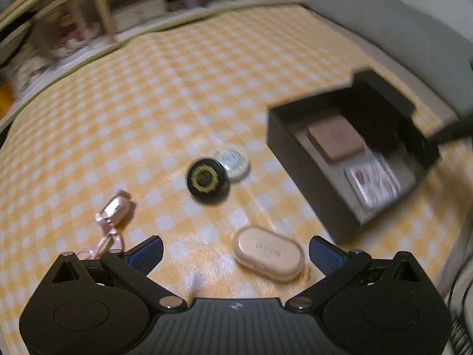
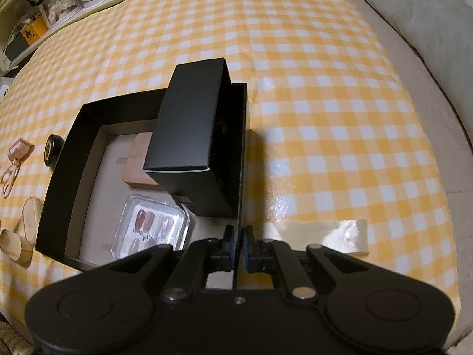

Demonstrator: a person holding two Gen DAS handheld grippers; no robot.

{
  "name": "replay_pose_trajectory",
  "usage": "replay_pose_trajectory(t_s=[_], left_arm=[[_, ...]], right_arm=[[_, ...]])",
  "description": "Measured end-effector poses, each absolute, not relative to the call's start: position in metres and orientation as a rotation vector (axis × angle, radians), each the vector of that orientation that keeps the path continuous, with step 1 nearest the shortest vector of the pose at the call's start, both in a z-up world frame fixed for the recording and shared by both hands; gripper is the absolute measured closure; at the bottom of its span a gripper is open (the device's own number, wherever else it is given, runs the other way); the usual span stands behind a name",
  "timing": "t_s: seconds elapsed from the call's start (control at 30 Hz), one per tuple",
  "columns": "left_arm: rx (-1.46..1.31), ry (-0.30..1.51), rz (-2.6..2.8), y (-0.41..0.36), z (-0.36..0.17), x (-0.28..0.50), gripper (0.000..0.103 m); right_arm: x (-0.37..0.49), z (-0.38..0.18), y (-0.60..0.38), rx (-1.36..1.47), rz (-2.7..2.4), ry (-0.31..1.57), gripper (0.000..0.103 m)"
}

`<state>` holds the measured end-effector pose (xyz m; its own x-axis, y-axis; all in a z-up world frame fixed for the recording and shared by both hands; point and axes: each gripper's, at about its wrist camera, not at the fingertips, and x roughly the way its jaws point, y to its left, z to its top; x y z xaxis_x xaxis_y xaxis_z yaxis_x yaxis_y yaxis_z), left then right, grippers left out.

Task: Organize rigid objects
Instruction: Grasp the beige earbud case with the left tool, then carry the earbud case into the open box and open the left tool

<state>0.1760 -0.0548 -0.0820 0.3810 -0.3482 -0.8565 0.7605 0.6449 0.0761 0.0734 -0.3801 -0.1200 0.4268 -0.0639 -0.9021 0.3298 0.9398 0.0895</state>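
Black tray (image 2: pixel 56 195): small black box (image 2: pixel 189 130), beige pad (image 2: pixel 134 165), nail case (image 2: pixel 153 224) | right gripper (image 2: pixel 239 242) pinches tray's wall | left gripper (image 1: pixel 236 251) spread above oval case (image 1: pixel 268 254), black disc (image 1: pixel 207 181)

Two matching handheld grippers: the left gripper (image 1: pixel 236 251) and right gripper (image 2: pixel 239 247) have matte black ribbed bodies, round side housings, silver pivot screws and blue-padded fingers (image 1: pixel 146 253) beside the linkage arms.
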Motion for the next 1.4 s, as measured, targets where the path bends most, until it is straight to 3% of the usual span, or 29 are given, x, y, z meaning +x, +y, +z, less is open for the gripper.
replay_pose_trajectory(t_s=[0.23,0.43,0.5,0.77,0.9,1.13,1.4], left_arm=[[0.689,0.880,-0.800,-0.064,-0.108,0.170,0.000],[0.666,0.835,-0.887,-0.071,-0.106,0.169,0.002],[0.675,0.838,-0.901,-0.075,-0.110,0.168,0.009],[0.665,0.922,-0.922,-0.081,-0.133,0.177,0.017],[0.614,0.960,-0.931,-0.082,-0.136,0.181,0.027],[0.601,0.946,-0.904,-0.081,-0.130,0.180,0.027],[0.371,0.863,-0.880,-0.069,-0.088,0.190,0.027]], right_arm=[[0.075,-0.118,-0.394,0.334,-0.269,1.104,0.096],[0.075,-0.116,-0.392,0.329,-0.275,1.101,0.096],[0.075,-0.117,-0.391,0.330,-0.277,1.101,0.096],[0.077,-0.119,-0.387,0.316,-0.279,1.108,0.096],[0.079,-0.120,-0.387,0.311,-0.279,1.111,0.096],[0.081,-0.122,-0.387,0.304,-0.277,1.119,0.096],[0.083,-0.125,-0.389,0.300,-0.274,1.119,0.096]])
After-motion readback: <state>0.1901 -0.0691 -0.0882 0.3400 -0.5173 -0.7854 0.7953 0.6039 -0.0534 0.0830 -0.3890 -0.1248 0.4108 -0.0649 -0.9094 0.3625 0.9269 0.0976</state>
